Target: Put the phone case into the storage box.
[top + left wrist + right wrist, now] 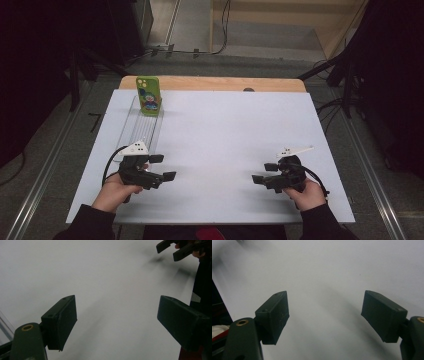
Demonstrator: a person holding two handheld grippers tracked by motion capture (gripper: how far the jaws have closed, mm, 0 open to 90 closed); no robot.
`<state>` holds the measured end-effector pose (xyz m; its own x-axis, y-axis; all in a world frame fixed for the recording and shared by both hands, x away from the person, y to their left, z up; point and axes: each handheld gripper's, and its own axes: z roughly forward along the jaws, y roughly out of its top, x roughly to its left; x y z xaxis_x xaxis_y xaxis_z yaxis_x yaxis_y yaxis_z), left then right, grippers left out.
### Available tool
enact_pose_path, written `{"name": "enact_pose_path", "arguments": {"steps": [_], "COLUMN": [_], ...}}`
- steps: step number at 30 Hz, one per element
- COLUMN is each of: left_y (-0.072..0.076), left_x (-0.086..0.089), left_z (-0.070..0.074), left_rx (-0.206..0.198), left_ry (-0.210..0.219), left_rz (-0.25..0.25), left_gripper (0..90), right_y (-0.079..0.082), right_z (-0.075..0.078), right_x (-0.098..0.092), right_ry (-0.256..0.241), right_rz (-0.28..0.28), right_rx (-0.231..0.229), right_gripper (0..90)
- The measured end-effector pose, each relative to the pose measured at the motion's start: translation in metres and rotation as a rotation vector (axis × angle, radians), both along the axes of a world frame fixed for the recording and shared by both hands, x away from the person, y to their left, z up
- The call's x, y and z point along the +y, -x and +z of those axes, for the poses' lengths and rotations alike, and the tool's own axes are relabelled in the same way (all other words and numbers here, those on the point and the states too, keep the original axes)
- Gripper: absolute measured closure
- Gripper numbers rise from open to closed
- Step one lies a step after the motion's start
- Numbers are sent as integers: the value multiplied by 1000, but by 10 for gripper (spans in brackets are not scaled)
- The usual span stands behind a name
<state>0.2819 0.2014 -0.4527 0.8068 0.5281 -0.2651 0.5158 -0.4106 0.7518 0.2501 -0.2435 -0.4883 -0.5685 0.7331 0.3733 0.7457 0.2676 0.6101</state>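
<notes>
Far beyond left gripper (162, 167), green phone (148, 95)

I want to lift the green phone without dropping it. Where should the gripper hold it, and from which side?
Probably grip the green phone across its two long side edges, near the upper half. It stands upright at the far left of the table, so the left gripper, now open and nearest, could approach from the front, jaws level.

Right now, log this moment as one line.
left hand-held gripper: open, empty | right hand-held gripper: open, empty | green phone: upright, far left, untouched
</notes>
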Motion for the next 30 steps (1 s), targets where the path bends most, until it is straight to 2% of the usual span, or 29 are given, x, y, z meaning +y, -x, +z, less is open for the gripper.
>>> {"name": "enact_pose_path", "arguments": {"steps": [15, 30], "left_y": [13, 20], "left_x": [3, 13], "left_z": [-13, -20], "left_rx": [8, -13], "left_ry": [-15, -41], "left_rz": [34, 82], "left_gripper": [166, 166], "right_y": [0, 0], "right_z": [-1, -2], "right_x": [0, 1], "right_ry": [3, 8], "right_rz": [6, 6], "right_rx": [0, 4], "right_gripper": [204, 204]}}
